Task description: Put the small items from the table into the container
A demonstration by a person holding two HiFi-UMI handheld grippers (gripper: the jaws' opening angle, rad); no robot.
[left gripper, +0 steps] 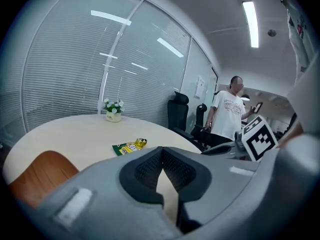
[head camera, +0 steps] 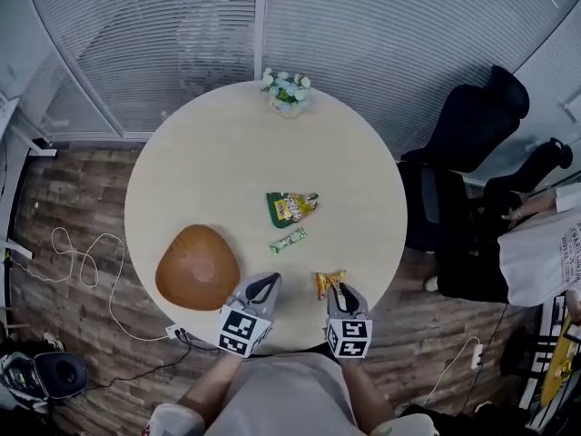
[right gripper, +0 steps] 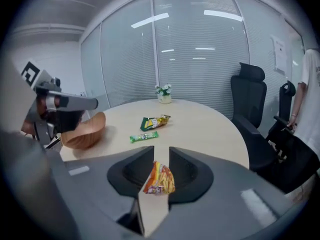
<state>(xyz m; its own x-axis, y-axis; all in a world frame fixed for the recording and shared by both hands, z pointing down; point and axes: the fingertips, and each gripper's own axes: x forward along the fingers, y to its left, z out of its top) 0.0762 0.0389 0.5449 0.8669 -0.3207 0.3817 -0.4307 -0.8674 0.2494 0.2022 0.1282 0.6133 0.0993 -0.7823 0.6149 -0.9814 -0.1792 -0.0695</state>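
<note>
Small pot of white flowers [head camera: 286,94] set in front of slatted glass wall [head camera: 381,34]. Two black office chairs [head camera: 472,121] at right, with person in white T-shirt [left gripper: 227,115] standing near them. White cable [head camera: 86,262] looped on wood-plank floor [head camera: 64,198] at left.

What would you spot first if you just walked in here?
Probably the bright orange snack packet, lying on the round table right in front of the right gripper's parted jaws. Next, the big brown bowl at the table's near left edge, beside the left gripper.
</note>
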